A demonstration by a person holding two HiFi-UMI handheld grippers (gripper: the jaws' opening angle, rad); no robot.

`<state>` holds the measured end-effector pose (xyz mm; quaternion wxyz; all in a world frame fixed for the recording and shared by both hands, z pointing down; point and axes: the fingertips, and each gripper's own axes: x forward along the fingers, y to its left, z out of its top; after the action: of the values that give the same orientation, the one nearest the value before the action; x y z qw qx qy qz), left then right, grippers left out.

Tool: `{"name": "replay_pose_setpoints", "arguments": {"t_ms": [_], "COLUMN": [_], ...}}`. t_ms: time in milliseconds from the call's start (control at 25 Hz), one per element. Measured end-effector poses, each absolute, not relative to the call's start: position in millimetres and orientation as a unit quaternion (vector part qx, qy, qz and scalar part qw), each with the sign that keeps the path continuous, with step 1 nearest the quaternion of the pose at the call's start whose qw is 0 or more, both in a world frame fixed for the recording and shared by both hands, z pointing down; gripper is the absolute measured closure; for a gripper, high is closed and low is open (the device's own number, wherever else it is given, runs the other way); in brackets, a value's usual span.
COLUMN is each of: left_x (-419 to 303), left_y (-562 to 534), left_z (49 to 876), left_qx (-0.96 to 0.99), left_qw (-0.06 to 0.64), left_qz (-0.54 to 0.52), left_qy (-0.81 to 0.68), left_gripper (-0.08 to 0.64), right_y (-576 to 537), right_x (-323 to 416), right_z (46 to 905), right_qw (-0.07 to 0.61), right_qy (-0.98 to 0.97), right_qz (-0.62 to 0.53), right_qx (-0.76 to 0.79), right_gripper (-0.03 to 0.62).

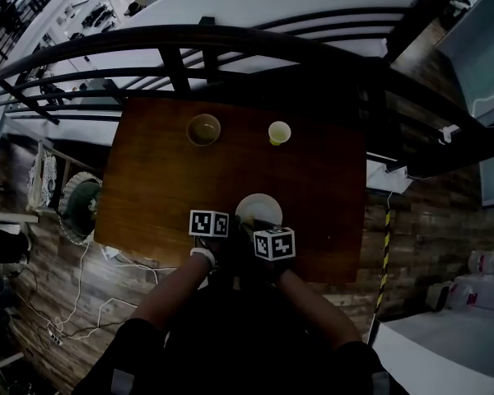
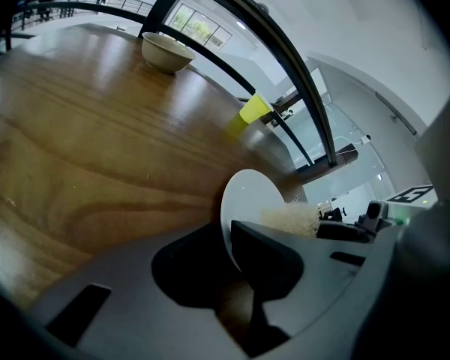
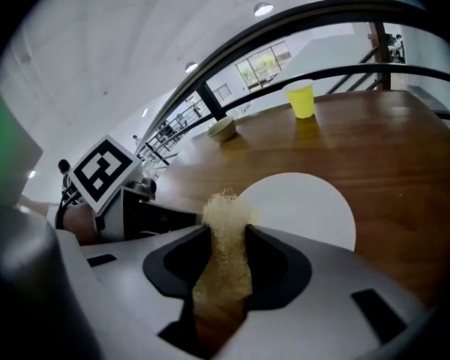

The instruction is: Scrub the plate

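**Scrubbing barely begun, by appearance.** Left gripper (image 2: 229, 255) jaws pinch the rim of the 1 white plate (image 3: 300, 205), at the near edge of the bench (image 1: 156, 188). Right gripper (image 3: 225, 257) jaws clamp 1 fibrous scrub pad (image 3: 225, 220) at the plate's left rim – contact unclear. Whole face left to scrub. Far side – 1 bowl (image 1: 203, 129), 1 yellow cup (image 1: 279, 132) to its right.
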<state>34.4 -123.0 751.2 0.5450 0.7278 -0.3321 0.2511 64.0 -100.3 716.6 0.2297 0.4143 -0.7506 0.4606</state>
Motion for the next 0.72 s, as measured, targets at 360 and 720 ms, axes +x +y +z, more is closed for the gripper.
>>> {"name": "replay_pose_setpoints", "arguments": {"t_ms": [360,720], "left_x": [34.6,33.5], "left_y": [-120.7,-123.6], "left_z": [751.5,753.5], "left_qx": [0.726,0.724], "left_qw": [0.549,0.551], "left_qz": [0.248,0.248], "left_qy": [-0.332,-0.332], "left_gripper": [0.494,0.494], "right_y": [-89.1,-92.0], "right_x": [99.6,149.5], "right_z": [727.2,722.1], "right_qw": [0.22,0.188], "right_qy": [-0.728,-0.696], "right_qz": [0.481,0.493], "right_qx": [0.437,0.486], "right_gripper": [0.443,0.443]}}
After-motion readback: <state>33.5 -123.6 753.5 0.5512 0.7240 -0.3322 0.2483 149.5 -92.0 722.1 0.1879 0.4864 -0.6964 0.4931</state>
